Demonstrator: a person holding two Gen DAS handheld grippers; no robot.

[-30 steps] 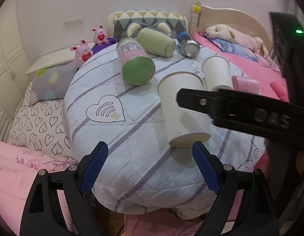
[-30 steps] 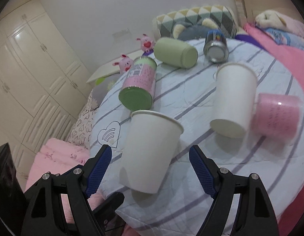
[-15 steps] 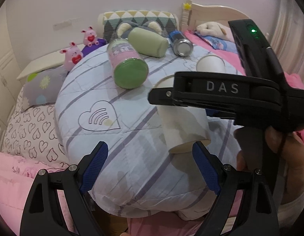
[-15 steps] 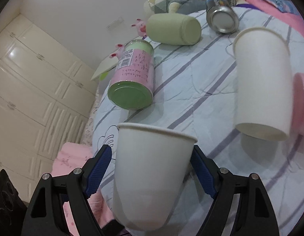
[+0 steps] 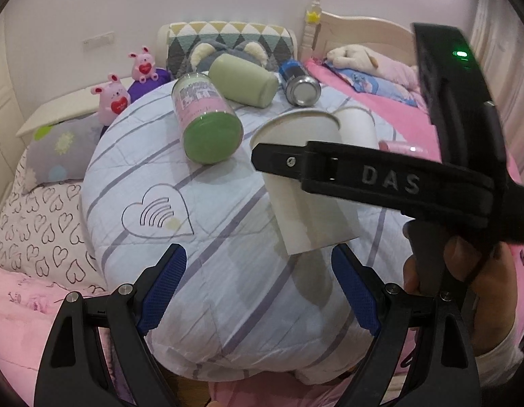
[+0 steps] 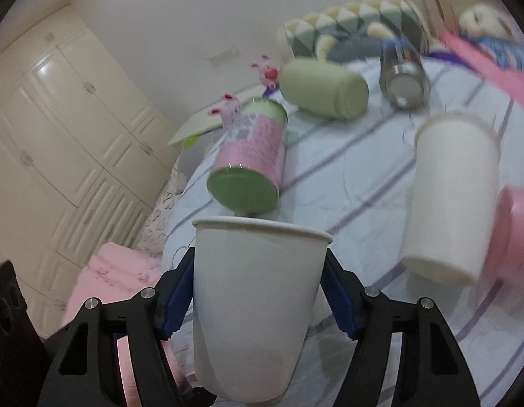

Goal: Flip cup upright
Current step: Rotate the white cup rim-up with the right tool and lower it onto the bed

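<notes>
Clamped between the blue pads (image 6: 175, 300) of the right gripper (image 6: 258, 296), the white paper cup (image 6: 252, 308) stands mouth-up and slightly tilted, its rim above the pads and its base low in the right wrist view; from the left wrist view the same cup (image 5: 309, 210) hangs over the striped quilt (image 5: 228, 237), its shadow apart from it below (so it seems lifted off the fabric), with the gripper's black finger (image 5: 363, 173) crossing its upper wall. The left gripper (image 5: 258, 288) holds nothing, its jaws spread wide just below and in front of the cup. Beyond, a second white cup (image 6: 451, 200) lies on its side, touching a pink container (image 6: 516, 237) at its right; a pink-and-green canister (image 6: 252, 166) lies just behind the held cup; farther back lie a pale green cylinder (image 6: 324, 90) and a metal can (image 6: 402, 74); two pink plush toys (image 5: 114, 96) sit off the quilt's far left edge.
</notes>
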